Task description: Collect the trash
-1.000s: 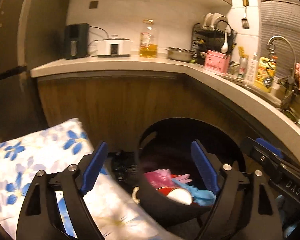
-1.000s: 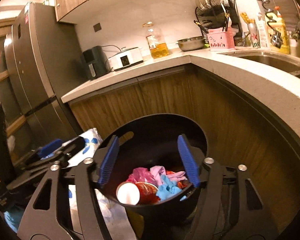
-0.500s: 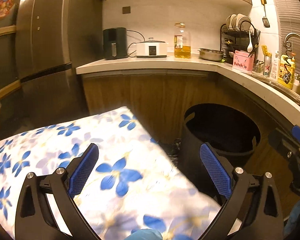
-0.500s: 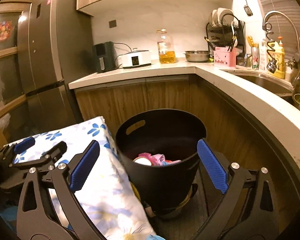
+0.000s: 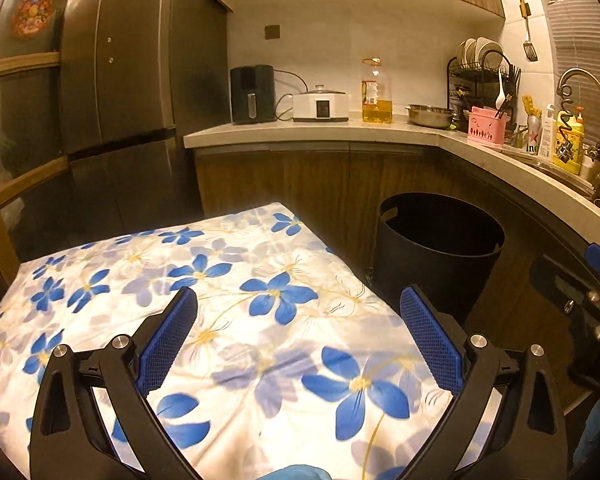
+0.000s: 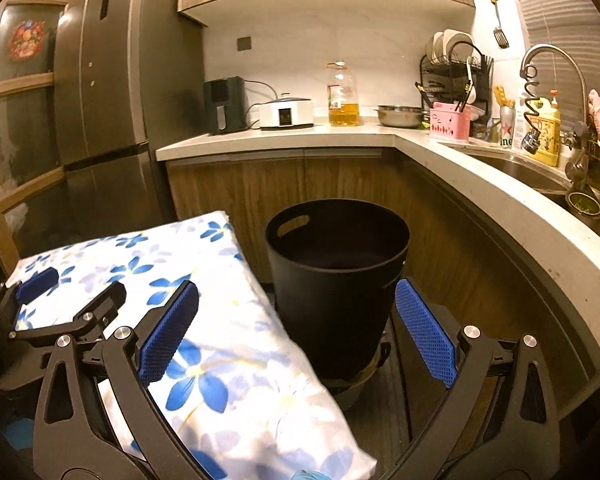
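Observation:
A black round trash bin (image 6: 336, 280) stands on the floor against the wooden cabinets; it also shows in the left wrist view (image 5: 436, 256). Its inside is hidden from here. My left gripper (image 5: 298, 338) is open and empty above a white cloth with blue flowers (image 5: 220, 300). My right gripper (image 6: 296, 332) is open and empty, held in front of the bin and a little back from it. The left gripper also shows at the left of the right wrist view (image 6: 66, 300).
The flowered cloth (image 6: 204, 320) covers a raised surface left of the bin. A curved countertop (image 6: 500, 200) runs along the right with a sink, bottles and a dish rack (image 6: 456, 68). A dark fridge (image 6: 112, 100) stands at the left.
Both grippers have pulled up and back from over the bin. The trash inside it, seen before, is now out of sight. The flowered cloth fills more of both views.

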The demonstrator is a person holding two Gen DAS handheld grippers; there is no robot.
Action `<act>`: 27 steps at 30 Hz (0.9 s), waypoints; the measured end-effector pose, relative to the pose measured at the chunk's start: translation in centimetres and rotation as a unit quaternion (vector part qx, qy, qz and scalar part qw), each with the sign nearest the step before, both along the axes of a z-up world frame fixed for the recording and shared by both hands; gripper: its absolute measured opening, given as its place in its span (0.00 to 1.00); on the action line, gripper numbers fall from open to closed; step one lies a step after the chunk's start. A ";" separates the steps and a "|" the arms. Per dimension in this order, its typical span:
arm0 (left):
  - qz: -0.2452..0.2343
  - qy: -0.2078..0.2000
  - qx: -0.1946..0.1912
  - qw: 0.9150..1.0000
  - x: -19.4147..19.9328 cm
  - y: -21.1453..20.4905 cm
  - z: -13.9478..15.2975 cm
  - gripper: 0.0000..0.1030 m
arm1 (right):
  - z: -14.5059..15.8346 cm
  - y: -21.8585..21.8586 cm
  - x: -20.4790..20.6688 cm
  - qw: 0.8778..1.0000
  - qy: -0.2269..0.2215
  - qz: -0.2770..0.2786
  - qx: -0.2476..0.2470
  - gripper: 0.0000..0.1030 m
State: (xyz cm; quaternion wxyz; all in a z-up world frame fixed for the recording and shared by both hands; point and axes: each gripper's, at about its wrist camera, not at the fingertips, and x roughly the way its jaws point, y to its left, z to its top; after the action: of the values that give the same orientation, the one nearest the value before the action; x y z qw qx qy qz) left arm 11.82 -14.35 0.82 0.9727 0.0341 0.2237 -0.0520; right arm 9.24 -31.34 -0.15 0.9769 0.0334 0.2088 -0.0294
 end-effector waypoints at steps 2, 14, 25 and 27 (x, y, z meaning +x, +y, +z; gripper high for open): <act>0.001 -0.002 -0.001 1.000 -0.8 0.3 0.1 0.94 | -0.2 0.4 -0.9 1.000 0.000 0.002 -0.001 0.95; 0.027 -0.014 -0.009 1.000 -5.1 2.3 0.2 0.94 | 0.0 1.8 -4.6 1.000 -0.011 0.000 -0.008 0.95; 0.031 -0.019 -0.018 0.999 -6.7 3.8 0.3 0.94 | 0.2 3.1 -6.0 1.000 -0.016 0.003 -0.014 0.95; 0.033 -0.019 -0.018 0.999 -6.9 3.9 0.3 0.94 | 0.3 3.3 -6.1 1.000 -0.017 0.003 -0.015 0.95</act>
State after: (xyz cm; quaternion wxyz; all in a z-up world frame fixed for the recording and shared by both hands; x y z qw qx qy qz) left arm 4.96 -10.48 1.13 0.9784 0.0103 0.2051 -0.0234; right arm 3.11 -28.02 0.11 0.9808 0.0187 0.1917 -0.0288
